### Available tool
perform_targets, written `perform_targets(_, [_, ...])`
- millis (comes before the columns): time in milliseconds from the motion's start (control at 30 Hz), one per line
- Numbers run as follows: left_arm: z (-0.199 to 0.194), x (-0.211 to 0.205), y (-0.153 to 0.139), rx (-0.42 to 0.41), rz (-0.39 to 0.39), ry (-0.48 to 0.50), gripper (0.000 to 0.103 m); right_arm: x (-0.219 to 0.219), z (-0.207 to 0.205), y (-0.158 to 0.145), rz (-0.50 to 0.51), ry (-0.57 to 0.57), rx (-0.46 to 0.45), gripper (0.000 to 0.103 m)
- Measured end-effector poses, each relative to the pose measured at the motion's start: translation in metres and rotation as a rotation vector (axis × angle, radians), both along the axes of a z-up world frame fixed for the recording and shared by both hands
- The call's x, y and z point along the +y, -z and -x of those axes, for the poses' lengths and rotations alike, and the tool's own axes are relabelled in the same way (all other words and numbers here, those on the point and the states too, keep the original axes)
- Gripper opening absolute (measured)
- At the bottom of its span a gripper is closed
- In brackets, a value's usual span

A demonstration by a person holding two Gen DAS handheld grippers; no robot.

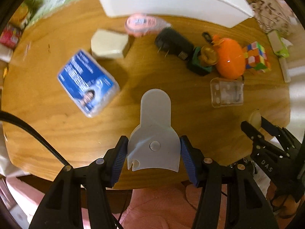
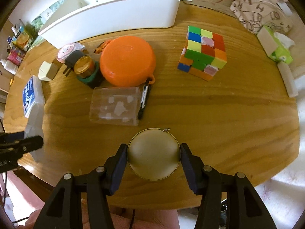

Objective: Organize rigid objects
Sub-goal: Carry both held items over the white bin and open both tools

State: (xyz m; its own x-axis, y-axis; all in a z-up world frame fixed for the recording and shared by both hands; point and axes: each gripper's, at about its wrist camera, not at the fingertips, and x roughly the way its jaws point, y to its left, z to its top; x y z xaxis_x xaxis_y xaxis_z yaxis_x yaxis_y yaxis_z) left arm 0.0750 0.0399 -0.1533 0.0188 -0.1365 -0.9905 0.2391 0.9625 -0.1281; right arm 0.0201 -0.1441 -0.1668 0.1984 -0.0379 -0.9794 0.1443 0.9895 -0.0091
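1. Bin (image 2: 118,13): white, at the table's far edge.
2. Left gripper (image 1: 153,153): partly closed, clamps grey plastic holder (image 1: 154,131) at its wide base; long axis points toward the bin. Narrow tongue could snag the rim.
3. Right gripper (image 2: 153,157): partly closed, grips round tin (image 2: 153,154) by its curved edge; may slip out.

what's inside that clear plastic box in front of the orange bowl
Through the clear plastic box, only pale blotches and the wooden table show. Whether the blotches are contents or marks, I cannot tell.
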Motion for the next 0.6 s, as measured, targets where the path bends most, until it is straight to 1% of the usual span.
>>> perform_targets(133, [-0.002,0.006,-0.027,-0.058,-0.002,0.060,0.059,0.006,0.007,-0.018,-0.003,0.036,-0.019,0.055])
perform_targets(167, [-0.009,-0.002,-0.039,-0.075,-0.003,0.074,0.059,0.009,0.008,-0.021,-0.003,0.041,-0.024,0.055])
perform_targets(233, [-0.013,-0.002,-0.051,-0.105,-0.001,0.092,0.059,0.012,0.014,-0.028,-0.004,0.051,-0.045,0.055])
perform_targets(300, [-0.017,-0.002,-0.059,-0.141,-0.001,0.114,0.059,0.020,0.015,-0.038,0.007,0.052,-0.073,0.055])
perform_targets(333, [-0.019,-0.002,-0.061,-0.158,0.000,0.123,0.059,0.025,0.009,-0.042,0.012,0.048,-0.081,0.055])
perform_targets(367, [-0.024,-0.013,-0.066,-0.179,-0.002,0.129,0.059,0.030,0.006,-0.046,0.019,0.044,-0.092,0.055])
perform_targets(467, [-0.037,-0.026,-0.071,-0.227,0.006,0.142,0.059,0.029,-0.010,-0.052,0.025,0.026,-0.128,0.055])
perform_targets(600, [-0.046,-0.035,-0.081,-0.270,0.024,0.144,0.059,0.037,-0.021,-0.068,0.039,-0.001,-0.180,0.055])
